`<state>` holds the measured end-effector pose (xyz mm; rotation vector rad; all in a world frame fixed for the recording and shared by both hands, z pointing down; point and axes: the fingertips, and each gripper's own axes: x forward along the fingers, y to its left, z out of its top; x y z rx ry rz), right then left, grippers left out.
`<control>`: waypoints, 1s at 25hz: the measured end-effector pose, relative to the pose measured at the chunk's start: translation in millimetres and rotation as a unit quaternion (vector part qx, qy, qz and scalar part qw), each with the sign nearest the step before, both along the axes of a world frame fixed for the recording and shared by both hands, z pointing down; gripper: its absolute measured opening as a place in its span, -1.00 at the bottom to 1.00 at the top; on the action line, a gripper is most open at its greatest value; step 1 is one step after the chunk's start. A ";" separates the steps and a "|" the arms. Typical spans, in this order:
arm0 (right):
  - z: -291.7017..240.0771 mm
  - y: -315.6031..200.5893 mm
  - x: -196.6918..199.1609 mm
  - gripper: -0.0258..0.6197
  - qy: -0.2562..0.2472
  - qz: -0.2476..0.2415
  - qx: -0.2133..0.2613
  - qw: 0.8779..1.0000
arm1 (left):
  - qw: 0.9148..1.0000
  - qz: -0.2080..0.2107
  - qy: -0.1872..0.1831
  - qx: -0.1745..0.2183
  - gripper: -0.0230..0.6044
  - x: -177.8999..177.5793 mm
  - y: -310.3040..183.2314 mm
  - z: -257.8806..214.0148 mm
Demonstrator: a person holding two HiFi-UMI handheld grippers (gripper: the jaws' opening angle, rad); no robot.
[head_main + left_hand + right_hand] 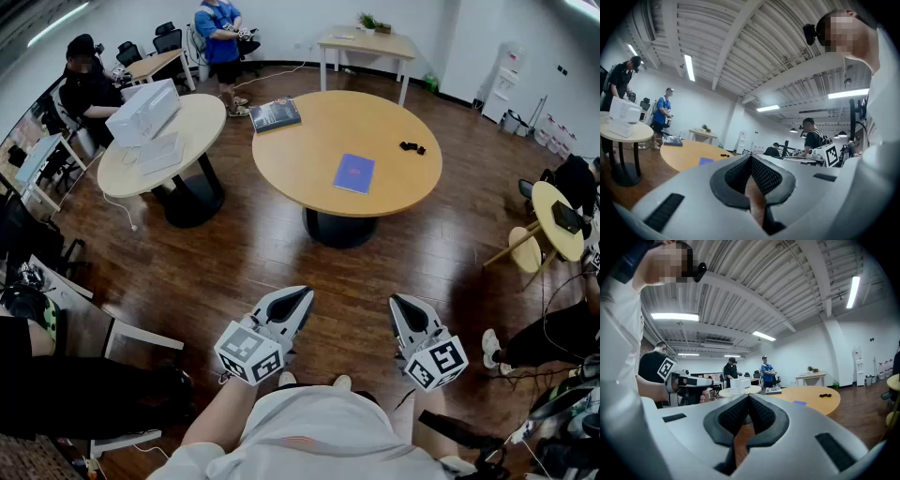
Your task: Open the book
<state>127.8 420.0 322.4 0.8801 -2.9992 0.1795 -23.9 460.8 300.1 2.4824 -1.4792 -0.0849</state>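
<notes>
Just in front of the person's white shirt (314,427), the left gripper (302,297) and the right gripper (397,302) are held side by side over the wooden floor (253,253), pointing level toward the round table (309,150). Each has its jaws pressed fully together and grips nothing. The blue book (354,173) lies closed and flat on that table, well apart from both grippers, straight ahead of them. A dark book (275,113) lies at the table's far left edge.

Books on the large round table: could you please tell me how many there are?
2. A blue book lies near the middle of the table; a dark book lies at its far left edge. Nothing there seems hidden.
</notes>
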 end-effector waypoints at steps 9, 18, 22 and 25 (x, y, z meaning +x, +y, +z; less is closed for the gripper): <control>29.8 -29.7 54.3 -0.92 -0.006 -0.013 -0.045 0.999 | 1.000 -0.015 -0.010 -0.017 -0.90 55.1 -18.8 14.1; 40.0 -53.5 66.1 -0.92 -0.005 -0.020 -0.061 0.998 | 0.999 -0.019 0.001 -0.027 -0.90 69.4 -43.6 24.4; 45.7 -68.5 64.2 -0.93 0.007 -0.016 -0.064 0.998 | 0.999 -0.013 0.012 -0.031 -0.90 66.4 -64.1 34.1; 47.2 -87.8 62.1 -0.93 0.018 -0.009 -0.065 0.998 | 0.999 -0.010 0.019 -0.031 -0.90 60.2 -85.7 36.8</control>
